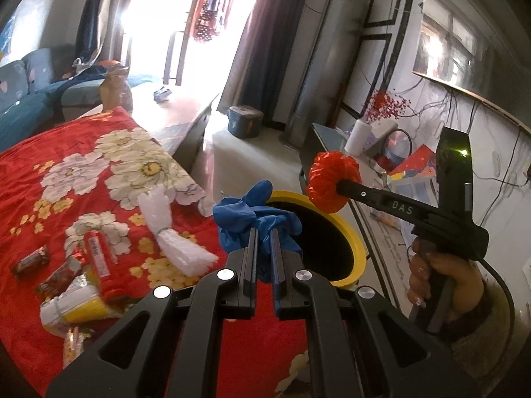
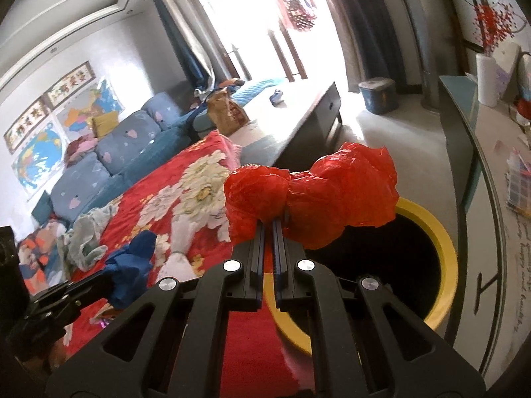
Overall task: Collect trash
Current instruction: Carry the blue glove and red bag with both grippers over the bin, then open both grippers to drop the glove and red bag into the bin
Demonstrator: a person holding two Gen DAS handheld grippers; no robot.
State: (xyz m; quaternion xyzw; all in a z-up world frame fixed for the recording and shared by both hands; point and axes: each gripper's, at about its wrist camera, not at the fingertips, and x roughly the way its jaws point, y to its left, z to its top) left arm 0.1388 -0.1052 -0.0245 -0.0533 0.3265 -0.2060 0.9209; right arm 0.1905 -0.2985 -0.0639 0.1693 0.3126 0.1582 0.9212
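Both views are fisheye cameras riding on the hand-held grippers, each looking forward and somewhat downward along its own two fingers, which fill the lower middle of the frame very close up. The left view faces across the red flowered blanket (image 1: pixel 99 172) toward the bright window (image 1: pixel 186 16), with the yellow-rimmed bin (image 1: pixel 356 248) just ahead to its right. The right view sits nearer the bin (image 2: pixel 444 252), facing the same window (image 2: pixel 252 10). Both share blanket, bin, window, and each sees the other gripper at its edge.
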